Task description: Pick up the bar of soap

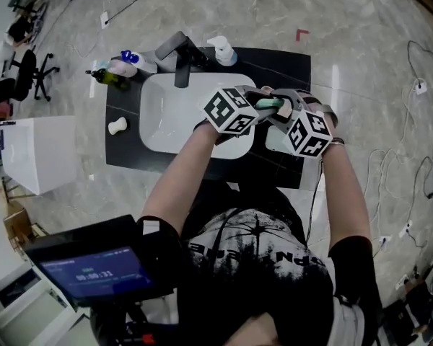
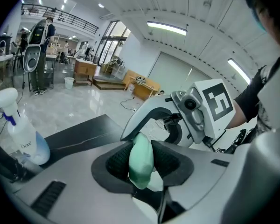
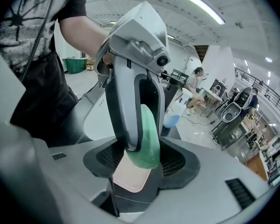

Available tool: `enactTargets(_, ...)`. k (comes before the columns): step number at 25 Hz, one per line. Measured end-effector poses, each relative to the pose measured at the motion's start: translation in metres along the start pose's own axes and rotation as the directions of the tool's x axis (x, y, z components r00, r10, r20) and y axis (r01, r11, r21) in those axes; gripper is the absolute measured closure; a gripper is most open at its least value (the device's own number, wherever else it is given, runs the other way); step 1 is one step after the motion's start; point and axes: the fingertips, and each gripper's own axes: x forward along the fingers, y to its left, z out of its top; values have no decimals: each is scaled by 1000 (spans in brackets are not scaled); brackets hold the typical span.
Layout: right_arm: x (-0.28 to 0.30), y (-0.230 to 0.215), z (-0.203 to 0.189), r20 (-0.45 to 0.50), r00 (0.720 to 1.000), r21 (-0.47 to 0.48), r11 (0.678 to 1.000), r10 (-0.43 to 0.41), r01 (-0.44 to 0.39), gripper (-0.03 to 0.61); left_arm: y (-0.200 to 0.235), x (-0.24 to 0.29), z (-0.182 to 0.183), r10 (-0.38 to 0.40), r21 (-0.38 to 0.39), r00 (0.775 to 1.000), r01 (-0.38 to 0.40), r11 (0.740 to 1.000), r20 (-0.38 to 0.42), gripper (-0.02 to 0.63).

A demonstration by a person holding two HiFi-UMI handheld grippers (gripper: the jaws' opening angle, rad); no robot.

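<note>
Bar of soap [image 1: 268,104] hangs above the basin's [image 1: 162,114] right rim, clear of the dark surface [image 1: 281,67]. Left tongs [image 2: 142,149] pinch its flat faces. Right tongs [image 3: 142,153] look clamped on too, we reckon to steady a slippery bar.

Two grippers: the left gripper [image 2: 141,160] and the right gripper [image 3: 141,155]. One green bar of soap [image 1: 268,104] sits between their fingers. One pink dish [image 3: 130,176] lies under the fingers, and one white basin [image 1: 166,107] below. One tap [image 1: 180,52] stands beyond the fingertips. Probably three bottles stand beyond too: a pump bottle [image 1: 221,50], a blue-capped bottle [image 1: 128,62] and a dark bottle [image 1: 105,76].
</note>
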Motion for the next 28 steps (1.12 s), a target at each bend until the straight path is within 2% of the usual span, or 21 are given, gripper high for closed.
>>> enactTargets(7, -46, 12, 32, -10, 999, -63, 997, -44, 44, 344, -44, -32, 22, 39, 47, 998, -41, 998, 48, 485)
enactTargets(18, -33, 21, 54, 0, 999, -124, 991, -53, 52, 344, -42, -54, 8, 75, 51, 993, -80, 996, 90, 486)
enactTargets(28, -6, 26, 84, 37, 999, -200, 980, -2, 10, 344, -24, -85, -12, 155, -1, 979, -156, 988, 136, 486)
